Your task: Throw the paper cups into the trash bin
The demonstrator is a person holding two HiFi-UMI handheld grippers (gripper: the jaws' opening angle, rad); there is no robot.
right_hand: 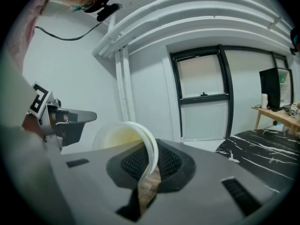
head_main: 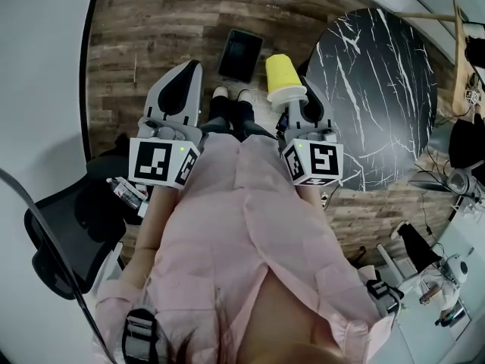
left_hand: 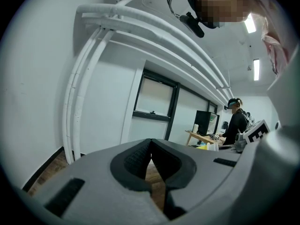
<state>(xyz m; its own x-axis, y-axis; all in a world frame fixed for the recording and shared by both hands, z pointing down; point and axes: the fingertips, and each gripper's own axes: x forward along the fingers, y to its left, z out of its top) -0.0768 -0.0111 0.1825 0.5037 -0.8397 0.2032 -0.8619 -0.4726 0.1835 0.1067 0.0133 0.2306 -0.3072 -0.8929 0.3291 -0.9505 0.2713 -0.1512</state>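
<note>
One paper cup point(head_main: 282, 74) sits pinched in the forward-pointing right hand-held gripper point(right_hand: 149, 165).

Cup point(head_main: 285, 78): rim end hidden between jaws of right gripper point(head_main: 297, 103); in right gripper view only rim and inside show, outer wall hidden. Bin point(head_main: 241, 54): inside too dark to tell. Chair point(head_main: 64, 230): cut by left edge. Hands: hidden behind left gripper point(head_main: 188, 68), right gripper, shirt point(head_main: 250, 218). Clutter on desk point(left_hand: 200, 136): too small to tell.
</note>
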